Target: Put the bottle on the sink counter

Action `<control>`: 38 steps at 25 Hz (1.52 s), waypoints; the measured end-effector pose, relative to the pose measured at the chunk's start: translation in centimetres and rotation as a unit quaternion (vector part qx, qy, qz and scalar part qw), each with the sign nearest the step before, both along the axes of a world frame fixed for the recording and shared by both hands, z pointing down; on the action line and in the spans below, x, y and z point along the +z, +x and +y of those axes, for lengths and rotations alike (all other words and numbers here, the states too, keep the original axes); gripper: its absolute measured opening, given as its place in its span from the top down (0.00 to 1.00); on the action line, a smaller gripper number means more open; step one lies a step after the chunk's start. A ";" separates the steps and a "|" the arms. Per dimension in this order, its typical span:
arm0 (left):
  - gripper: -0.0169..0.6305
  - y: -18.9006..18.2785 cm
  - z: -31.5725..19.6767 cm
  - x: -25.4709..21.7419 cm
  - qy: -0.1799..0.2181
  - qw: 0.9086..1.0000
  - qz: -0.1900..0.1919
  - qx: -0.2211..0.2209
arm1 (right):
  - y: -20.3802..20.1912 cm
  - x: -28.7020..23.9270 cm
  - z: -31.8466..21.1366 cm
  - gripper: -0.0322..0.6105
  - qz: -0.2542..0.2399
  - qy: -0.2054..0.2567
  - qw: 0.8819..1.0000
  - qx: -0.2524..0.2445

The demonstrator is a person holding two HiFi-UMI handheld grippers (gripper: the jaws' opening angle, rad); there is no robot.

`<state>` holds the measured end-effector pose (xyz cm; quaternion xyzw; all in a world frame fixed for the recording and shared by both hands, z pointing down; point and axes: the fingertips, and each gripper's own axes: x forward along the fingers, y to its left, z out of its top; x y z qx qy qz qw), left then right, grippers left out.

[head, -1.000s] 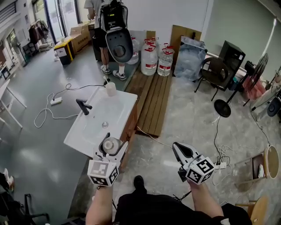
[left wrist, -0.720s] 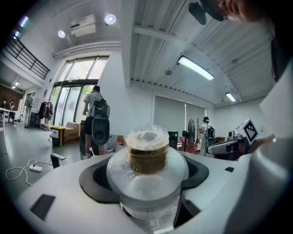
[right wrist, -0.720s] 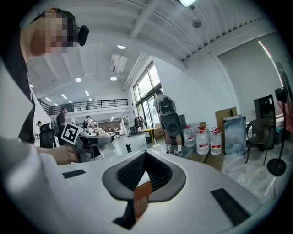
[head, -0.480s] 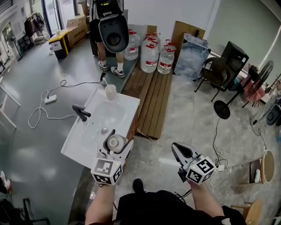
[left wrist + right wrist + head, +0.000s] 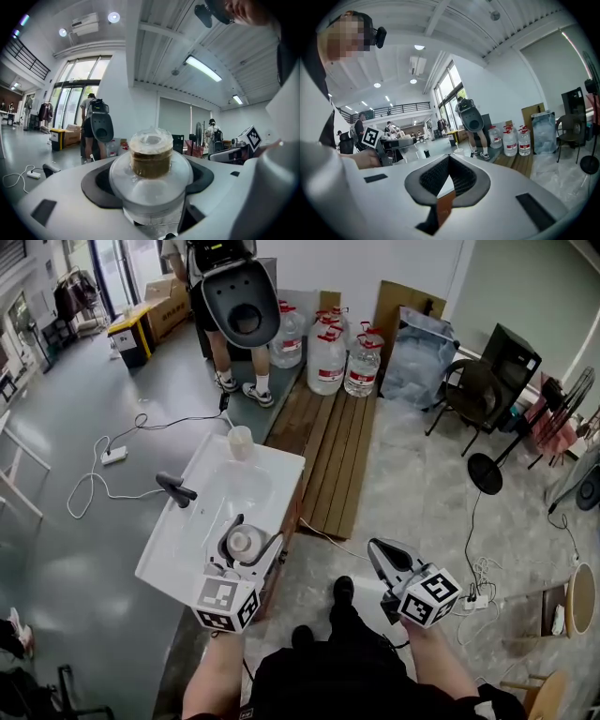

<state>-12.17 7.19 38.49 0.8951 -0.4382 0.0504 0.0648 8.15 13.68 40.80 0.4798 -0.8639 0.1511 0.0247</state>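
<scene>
Clear bottle (image 5: 246,543): upright, long axis vertical, cap facing up; contents not discernible.
Position: over the near end of the white sink counter (image 5: 169,563); contact cannot be told.
Left gripper (image 5: 253,536): jaws clamped round the bottle's body.
Right gripper (image 5: 378,550): jaw tips together, nothing held.
Cup (image 5: 241,441): counter's far end; contents unclear.

Appearing are two white grippers, left gripper (image 5: 249,542) and right gripper (image 5: 377,549), one clear plastic bottle (image 5: 151,161), one white sink counter (image 5: 184,554), one black faucet (image 5: 175,488), one pale cup (image 5: 241,440).
</scene>
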 end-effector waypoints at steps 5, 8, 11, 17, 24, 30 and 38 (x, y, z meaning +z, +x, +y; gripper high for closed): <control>0.45 1.0 -3.3 -0.9 -0.001 1.000 -0.008 -0.020 | 0.8 -0.2 -4.6 0.93 -0.016 -0.005 0.999 -0.028; 0.45 1.4 -5.9 -0.9 0.000 0.999 -0.009 -0.038 | 1.2 0.5 -8.0 0.93 -0.023 -0.013 0.998 -0.051; 0.45 2.7 -9.0 -0.7 -0.009 0.998 -0.006 -0.058 | 2.5 0.9 -12.0 0.93 -0.029 -0.020 0.997 -0.073; 0.45 5.9 -14.7 -1.0 -0.015 0.995 -0.013 -0.099 | 5.5 1.5 -19.5 0.93 -0.042 -0.033 0.991 -0.122; 0.45 9.7 -19.1 -1.4 -0.021 0.991 -0.009 -0.129 | 8.7 1.7 -25.6 0.93 -0.041 -0.033 0.985 -0.162; 0.45 10.9 -20.2 -0.2 -0.036 0.989 -0.023 -0.141 | 8.8 1.2 -28.1 0.93 -0.055 -0.026 0.982 -0.179; 0.45 9.3 -21.6 0.4 -0.035 0.988 -0.020 -0.151 | 6.6 1.1 -30.0 0.93 -0.048 -0.024 0.980 -0.193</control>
